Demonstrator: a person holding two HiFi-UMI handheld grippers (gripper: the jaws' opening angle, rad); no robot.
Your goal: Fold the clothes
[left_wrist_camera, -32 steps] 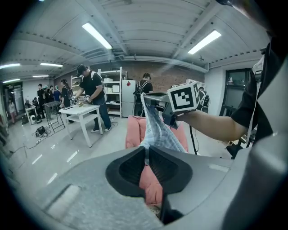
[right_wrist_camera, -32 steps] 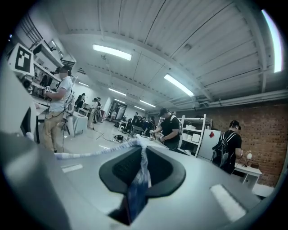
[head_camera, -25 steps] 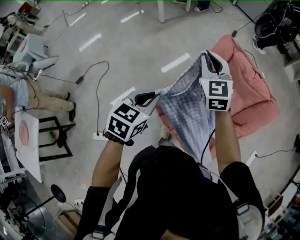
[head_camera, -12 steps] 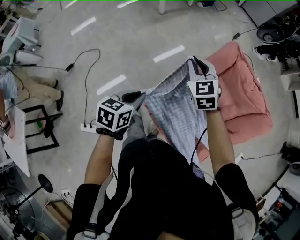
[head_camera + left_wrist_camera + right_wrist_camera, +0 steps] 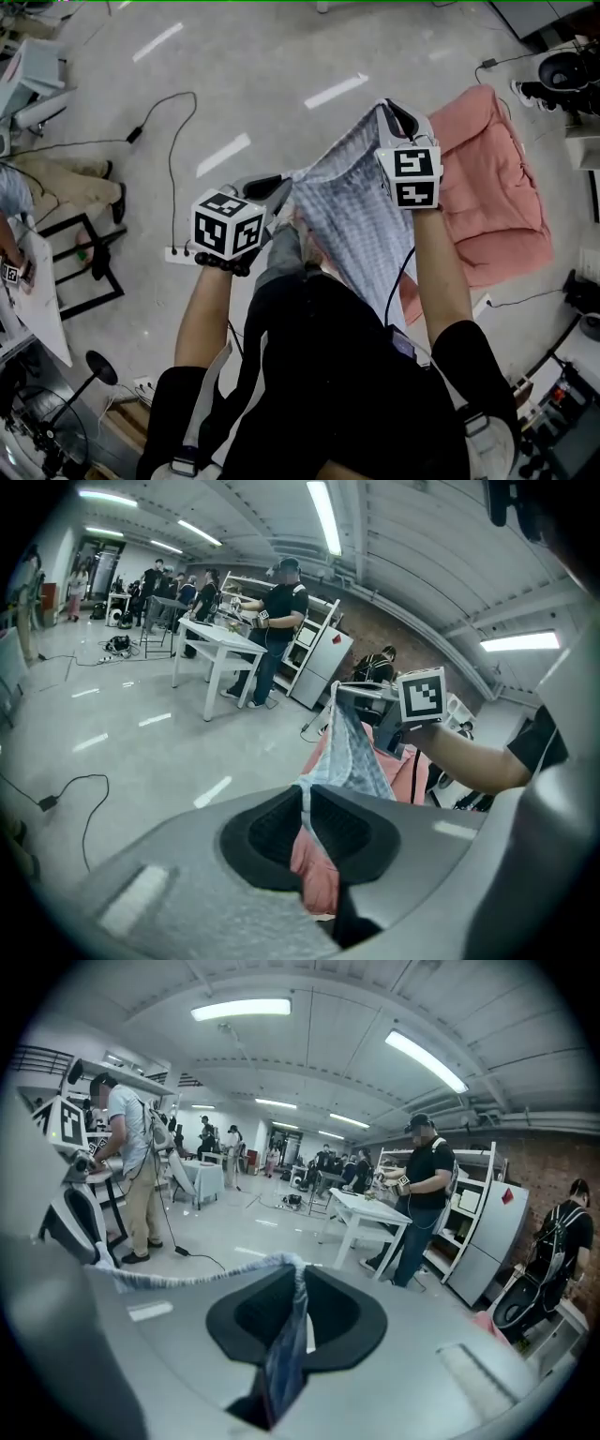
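Head view: the left gripper [image 5: 279, 185] and right gripper [image 5: 397, 112] each pinch a top corner of the grey cloth [image 5: 352, 216]. It hangs spread in the air, with a pink pad [image 5: 497, 187] lying below on the right.

Left gripper view: jaws clamped on the hem.

Right gripper view: same here, and the edge runs taut between them.

This looks like the spreading step. The next move likely calls for laying the cloth flat with both grips kept.

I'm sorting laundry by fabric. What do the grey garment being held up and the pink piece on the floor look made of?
Grey garment: thin, matte cloth with a fine check or stripe; it drapes limply. Pink piece: thicker, soft matte textile, perhaps padded, judging by its puffy folds; the weave is too small to tell.
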